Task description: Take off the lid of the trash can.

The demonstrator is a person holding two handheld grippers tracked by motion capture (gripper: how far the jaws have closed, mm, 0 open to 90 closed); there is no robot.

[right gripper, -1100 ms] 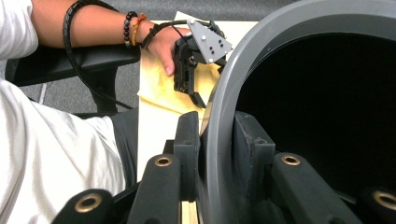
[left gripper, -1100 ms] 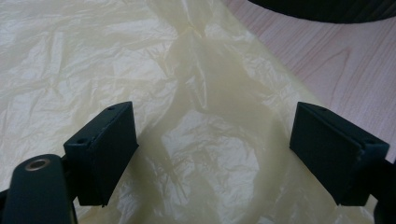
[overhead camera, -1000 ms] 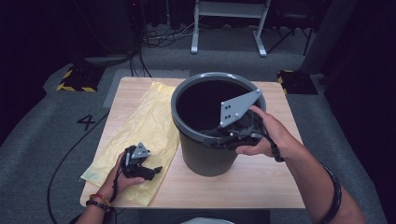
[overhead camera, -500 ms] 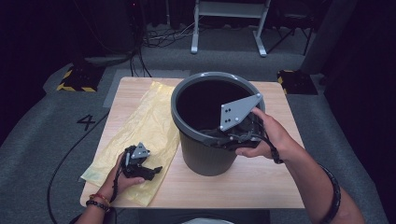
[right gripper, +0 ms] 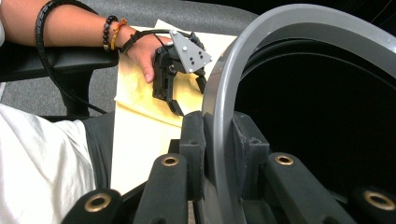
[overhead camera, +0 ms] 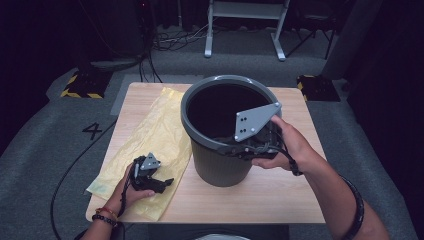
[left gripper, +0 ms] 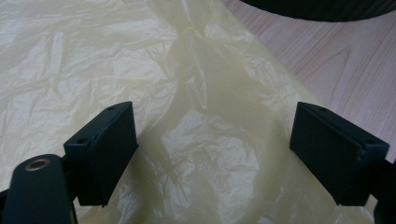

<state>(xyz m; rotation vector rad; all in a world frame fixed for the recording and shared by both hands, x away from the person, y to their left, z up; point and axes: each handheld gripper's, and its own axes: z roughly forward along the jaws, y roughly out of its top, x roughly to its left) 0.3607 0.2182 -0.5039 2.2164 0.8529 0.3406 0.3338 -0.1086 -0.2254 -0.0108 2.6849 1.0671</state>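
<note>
Left gripper (overhead camera: pixel 159 176) at seven o'clock, jaws wide above yellow bag (overhead camera: pixel 150 137); lower, pinch one layer. At four o'clock, right gripper (right gripper: pixel 218 140) clamped on bin rim (overhead camera: pixel 197 92); steady the centred bin

The high view looks forward and down on the whole table (overhead camera: pixel 280 200) from above the person's side. The left claw's camera sits close over the yellow bag (left gripper: pixel 84 60), facing down along its jaws. The right claw's camera hugs the bin rim (right gripper: pixel 224 116), looking across to the same bag (right gripper: pixel 140 93).
</note>
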